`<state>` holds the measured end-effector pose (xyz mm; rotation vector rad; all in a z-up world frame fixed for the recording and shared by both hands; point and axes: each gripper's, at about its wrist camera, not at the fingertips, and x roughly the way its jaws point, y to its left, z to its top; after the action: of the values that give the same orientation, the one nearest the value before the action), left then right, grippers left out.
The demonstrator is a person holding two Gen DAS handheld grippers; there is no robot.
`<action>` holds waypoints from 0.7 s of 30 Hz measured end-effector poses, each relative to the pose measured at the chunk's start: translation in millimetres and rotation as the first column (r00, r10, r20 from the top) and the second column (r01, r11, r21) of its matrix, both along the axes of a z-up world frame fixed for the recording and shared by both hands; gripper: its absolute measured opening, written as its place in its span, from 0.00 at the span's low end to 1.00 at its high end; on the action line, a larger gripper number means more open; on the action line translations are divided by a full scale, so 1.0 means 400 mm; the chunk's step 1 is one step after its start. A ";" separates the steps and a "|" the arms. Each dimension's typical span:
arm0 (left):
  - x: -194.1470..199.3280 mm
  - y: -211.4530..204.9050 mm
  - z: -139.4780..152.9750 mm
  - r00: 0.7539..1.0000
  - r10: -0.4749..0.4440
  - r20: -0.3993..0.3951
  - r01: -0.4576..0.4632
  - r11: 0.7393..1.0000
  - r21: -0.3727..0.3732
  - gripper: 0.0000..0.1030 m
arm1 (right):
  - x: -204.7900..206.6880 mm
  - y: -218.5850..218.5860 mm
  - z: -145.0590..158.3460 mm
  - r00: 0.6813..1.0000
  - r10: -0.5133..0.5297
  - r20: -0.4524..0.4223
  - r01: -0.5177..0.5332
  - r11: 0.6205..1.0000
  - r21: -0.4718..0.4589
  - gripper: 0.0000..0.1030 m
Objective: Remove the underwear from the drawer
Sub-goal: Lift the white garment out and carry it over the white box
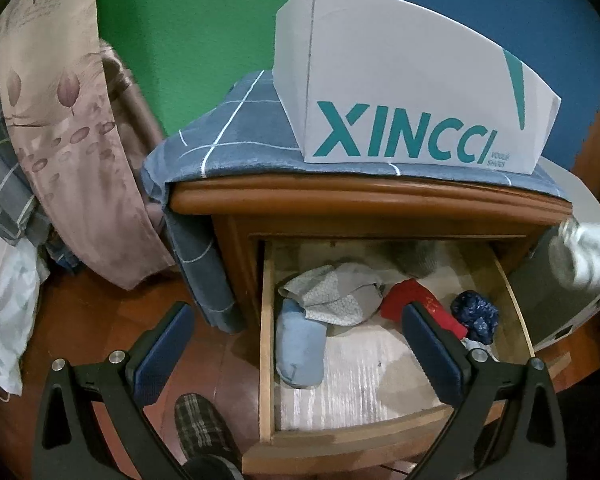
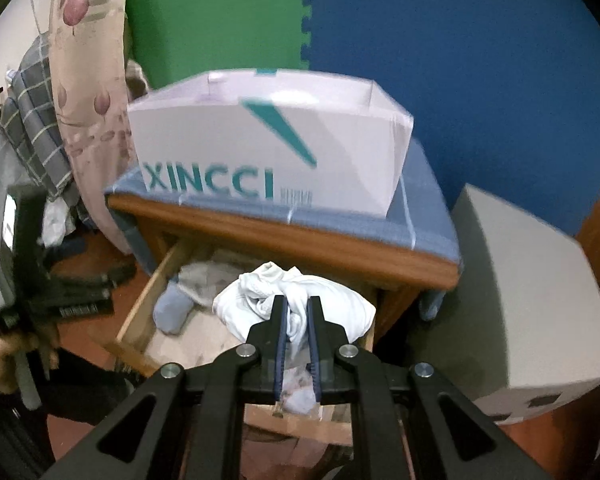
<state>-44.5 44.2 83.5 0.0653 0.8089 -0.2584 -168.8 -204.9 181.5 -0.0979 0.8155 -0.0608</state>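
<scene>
Your right gripper (image 2: pixel 298 312) was clamped on a bunched white pair of underwear (image 2: pixel 300 300), held above the open drawer (image 2: pixel 140 292) of the wooden nightstand (image 2: pixel 284 236). Only the right wrist view showed that grip; the left one caught just a blurred pale shape at its right edge. Your left gripper (image 1: pixel 298 320) had its jaws spread wide and empty over the drawer, and its view alone revealed the red garment (image 1: pixel 410 300), the dark blue patterned bundle (image 1: pixel 476 316) and the grey patterned cloth (image 1: pixel 336 292) inside.
</scene>
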 end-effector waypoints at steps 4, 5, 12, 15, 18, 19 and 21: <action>0.000 0.005 0.004 1.000 0.002 0.001 -0.002 1.000 -0.013 0.99 | 0.026 0.005 0.088 0.999 0.003 0.045 -0.002 1.000 -0.010 0.09; -0.001 0.006 0.005 1.000 0.001 0.003 -0.001 1.000 -0.016 0.99 | 0.034 0.004 0.111 0.998 -0.001 0.058 0.002 1.000 -0.008 0.09; -0.010 -0.002 0.005 1.000 -0.017 0.001 0.017 1.000 -0.023 0.99 | 0.093 -0.006 0.235 0.992 -0.027 0.120 0.027 1.000 0.000 0.09; -0.013 -0.003 0.006 1.000 -0.026 0.001 0.026 0.999 -0.021 0.99 | 0.120 -0.009 0.271 0.990 -0.039 0.138 0.039 0.999 0.006 0.09; -0.012 -0.002 0.009 1.000 -0.024 0.002 0.024 0.999 -0.032 0.99 | 0.148 -0.001 0.298 0.987 -0.044 0.157 0.046 0.999 -0.011 0.09; -0.011 -0.004 0.008 1.000 -0.023 0.001 0.023 0.999 -0.032 0.99 | 0.160 0.003 0.308 0.985 -0.043 0.165 0.047 0.999 -0.020 0.09; -0.011 -0.004 0.009 1.000 -0.021 -0.004 0.021 0.999 -0.042 0.99 | 0.179 0.009 0.319 0.984 -0.042 0.174 0.048 0.998 -0.028 0.09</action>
<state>-49.0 42.5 86.9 0.0337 0.8067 -0.2958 -97.1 -201.4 309.3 -0.1033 0.6432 -0.1236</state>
